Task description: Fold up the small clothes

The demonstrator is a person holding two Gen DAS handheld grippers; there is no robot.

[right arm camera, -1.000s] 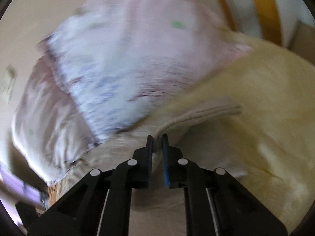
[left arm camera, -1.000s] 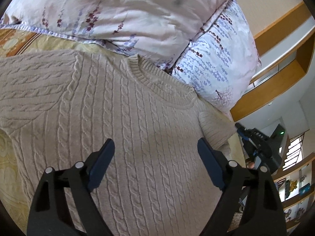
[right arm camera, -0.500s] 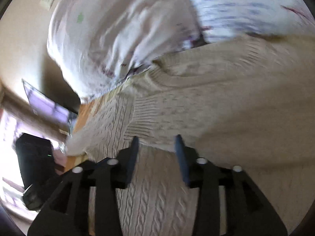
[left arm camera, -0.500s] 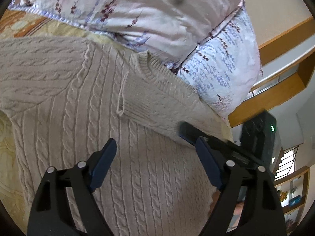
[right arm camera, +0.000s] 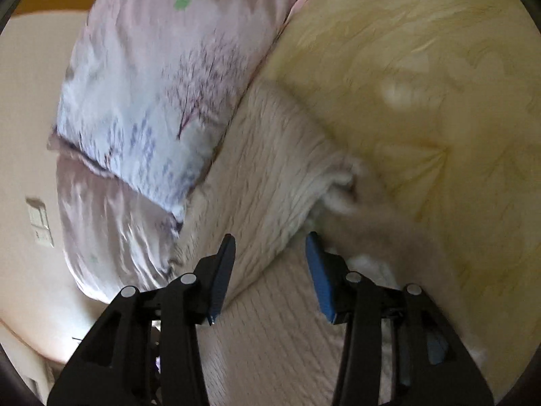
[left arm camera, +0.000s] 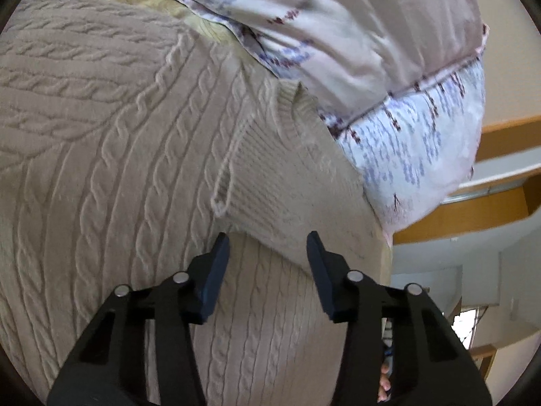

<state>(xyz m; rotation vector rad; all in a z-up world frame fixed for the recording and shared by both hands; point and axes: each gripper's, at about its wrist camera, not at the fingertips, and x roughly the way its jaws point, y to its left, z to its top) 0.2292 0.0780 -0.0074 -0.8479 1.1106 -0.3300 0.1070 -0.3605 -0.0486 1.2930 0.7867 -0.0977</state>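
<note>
A beige cable-knit sweater [left arm camera: 101,169] lies flat on the bed, its right sleeve [left arm camera: 297,182] folded across the chest with the ribbed cuff [left arm camera: 250,169] near the middle. My left gripper [left arm camera: 267,243] hovers just over the lower edge of that sleeve. Its jaws are closing, and the pads press on nothing. In the right wrist view, the sweater [right arm camera: 270,169] shows its folded side edge. My right gripper [right arm camera: 270,247] stands open above that edge, holding nothing.
Floral pillows [left arm camera: 355,34] [right arm camera: 152,84] lie against the sweater's collar end. A yellow bedspread [right arm camera: 439,67] stretches to the right of the sweater. Wooden shelving [left arm camera: 473,209] stands beyond the bed's edge. A person's fingers [left arm camera: 385,382] show below my left gripper.
The right gripper carried the sleeve across the chest, opened, let it go and drew back to the sweater's side. The left gripper's jaws narrowed as it sank closer to the sweater.
</note>
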